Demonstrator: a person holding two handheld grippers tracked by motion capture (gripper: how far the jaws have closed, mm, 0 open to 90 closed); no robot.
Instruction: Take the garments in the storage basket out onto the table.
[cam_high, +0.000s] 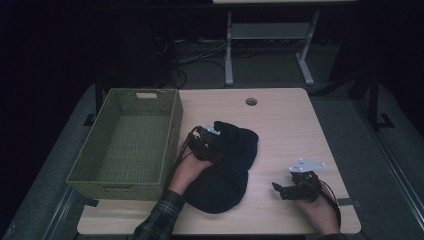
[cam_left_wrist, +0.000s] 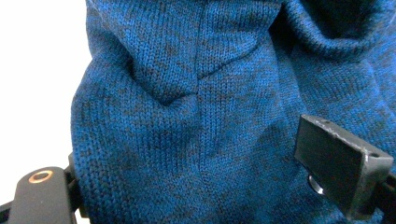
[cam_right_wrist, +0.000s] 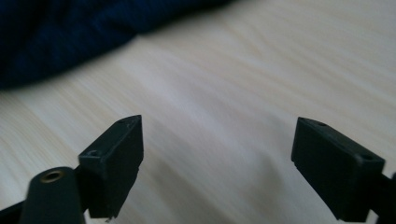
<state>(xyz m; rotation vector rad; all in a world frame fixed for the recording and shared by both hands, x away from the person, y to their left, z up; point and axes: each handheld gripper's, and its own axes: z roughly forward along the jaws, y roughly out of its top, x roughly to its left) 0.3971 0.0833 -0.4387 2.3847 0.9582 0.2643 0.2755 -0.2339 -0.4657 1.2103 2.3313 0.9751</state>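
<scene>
A dark blue knitted garment (cam_high: 227, 165) lies bunched in the middle of the wooden table (cam_high: 290, 120). My left gripper (cam_high: 210, 144) presses into its left side. In the left gripper view the knit (cam_left_wrist: 196, 116) bulges between the wide-apart jaws and covers the left one; the right fingertip (cam_left_wrist: 341, 170) is bare, so this gripper (cam_left_wrist: 205, 154) is open around the cloth. My right gripper (cam_high: 281, 190) rests low over bare table at the front right, to the right of the garment. It is open (cam_right_wrist: 217, 154) with nothing between its fingers, and the garment's edge (cam_right_wrist: 56, 42) lies farther off.
A green woven basket (cam_high: 172, 125) stands on the left of the table, right beside the left hand, with nothing in it. A round cable hole (cam_high: 251, 101) is near the table's far edge. A desk frame and cables are on the floor beyond.
</scene>
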